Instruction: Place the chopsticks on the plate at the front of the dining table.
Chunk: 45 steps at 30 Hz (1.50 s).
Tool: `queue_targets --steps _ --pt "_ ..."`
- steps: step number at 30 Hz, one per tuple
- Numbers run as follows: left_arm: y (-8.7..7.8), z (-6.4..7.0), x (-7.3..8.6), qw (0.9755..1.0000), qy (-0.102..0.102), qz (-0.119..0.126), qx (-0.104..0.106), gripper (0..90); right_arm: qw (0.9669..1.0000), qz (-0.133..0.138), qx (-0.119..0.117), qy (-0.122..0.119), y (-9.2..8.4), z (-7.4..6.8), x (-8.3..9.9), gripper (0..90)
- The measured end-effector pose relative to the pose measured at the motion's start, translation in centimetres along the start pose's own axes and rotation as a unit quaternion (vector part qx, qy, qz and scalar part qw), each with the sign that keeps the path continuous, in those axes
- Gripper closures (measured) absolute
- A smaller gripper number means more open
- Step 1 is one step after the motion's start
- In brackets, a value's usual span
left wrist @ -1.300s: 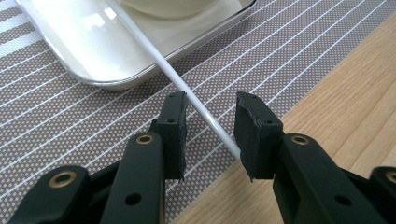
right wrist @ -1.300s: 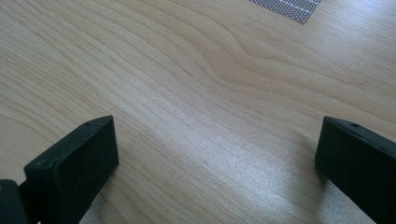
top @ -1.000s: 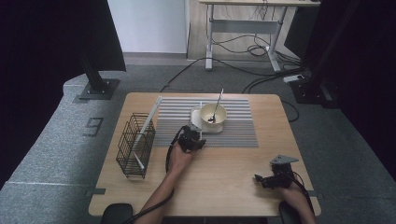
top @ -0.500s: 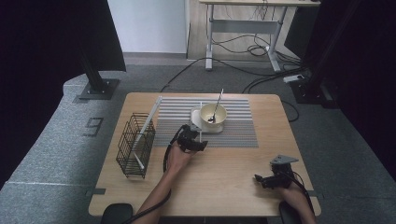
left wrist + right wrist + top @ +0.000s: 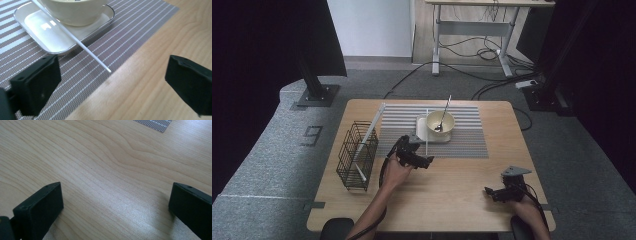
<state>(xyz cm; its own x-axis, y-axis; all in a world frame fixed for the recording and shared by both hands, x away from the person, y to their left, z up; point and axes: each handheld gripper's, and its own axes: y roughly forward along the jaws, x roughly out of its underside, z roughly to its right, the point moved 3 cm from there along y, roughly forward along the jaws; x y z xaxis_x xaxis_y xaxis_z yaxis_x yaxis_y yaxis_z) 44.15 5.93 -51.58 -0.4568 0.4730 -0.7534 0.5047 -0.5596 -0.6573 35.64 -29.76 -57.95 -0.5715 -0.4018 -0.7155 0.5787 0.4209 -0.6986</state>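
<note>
A thin white stick (image 5: 426,131) lies across the white tray (image 5: 422,131), its near tip (image 5: 108,70) resting on the striped mat. A cream bowl (image 5: 440,122) with a spoon (image 5: 443,116) in it stands on the tray. My left gripper (image 5: 424,160) hovers just short of the stick's tip. Its jaws have just been opening and now stand wide apart (image 5: 113,75), touching nothing. My right gripper (image 5: 488,192) rests low at the table's front right, open over bare wood (image 5: 116,192).
A black wire basket (image 5: 357,155) stands at the left of the table with a white stick (image 5: 360,172) in it and a long pale rod (image 5: 373,127) leaning out of it. The grey striped mat (image 5: 467,135) covers the far middle.
My left gripper has opened and drawn back toward the person, rising a little. The white stick stays on the tray and mat. The right gripper has not moved.
</note>
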Motion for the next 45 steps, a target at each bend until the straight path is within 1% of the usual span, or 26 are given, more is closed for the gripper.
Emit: queue_targets --steps 4,7,9,16,20,25,30,33,35,37,38,41,45 --pt "-1.0 0.4 0.7 0.9999 0.013 -0.001 0.004 0.0 1.0000 0.000 0.000 0.000 0.0 0.0 0.0 0.0" --pt "-1.5 0.7 1.4 0.9999 0.007 0.002 0.011 0.0 1.0000 0.000 0.000 0.000 0.0 0.0 0.0 0.0" --pt "-1.8 0.9 2.1 0.9999 0.006 -0.001 0.014 0.0 1.0000 0.000 0.000 0.000 0.0 0.0 0.0 0.0" --pt "-2.9 1.4 4.8 0.9999 0.002 -0.009 0.008 0.0 1.0000 0.000 0.000 0.000 0.0 0.0 0.0 0.0" --pt "-3.6 1.6 6.3 0.9999 -0.007 -0.006 0.011 0.0 1.0000 0.000 0.000 0.000 0.0 0.0 0.0 0.0" --pt "-4.2 2.2 8.2 0.9997 -0.013 -0.013 0.014 0.0 1.0000 0.000 0.001 0.000 0.0 0.0 0.0 0.0" --pt "-4.3 3.0 9.5 0.9994 -0.003 -0.031 0.012 0.0 1.0000 0.001 0.001 0.000 0.0 0.0 0.0 0.0" --pt "-4.0 3.3 10.0 0.9990 0.000 -0.043 0.014 0.0 1.0000 0.000 0.001 0.000 0.0 0.0 0.0 0.0" --pt "-3.8 3.4 10.3 0.9986 0.000 -0.047 0.024 0.0 1.0000 0.000 0.001 0.000 0.0 0.0 0.0 0.0" --pt "-3.6 3.5 10.5 0.9983 0.002 -0.052 0.027 0.0 1.0000 0.000 0.001 0.000 0.0 0.0 0.0 0.0" --pt "-3.5 3.5 10.5 0.9980 0.005 -0.057 0.026 0.0 1.0000 0.000 0.001 0.000 0.0 0.0 0.0 0.0" --pt "-3.3 3.9 10.6 0.9972 0.027 -0.069 0.013 0.0 1.0000 0.000 0.001 0.000 0.0 0.0 0.0 0.0" --pt "-3.3 4.0 10.6 0.9971 0.027 -0.070 0.015 0.0 1.0000 0.000 0.001 0.000 0.0 0.0 0.0 0.0"
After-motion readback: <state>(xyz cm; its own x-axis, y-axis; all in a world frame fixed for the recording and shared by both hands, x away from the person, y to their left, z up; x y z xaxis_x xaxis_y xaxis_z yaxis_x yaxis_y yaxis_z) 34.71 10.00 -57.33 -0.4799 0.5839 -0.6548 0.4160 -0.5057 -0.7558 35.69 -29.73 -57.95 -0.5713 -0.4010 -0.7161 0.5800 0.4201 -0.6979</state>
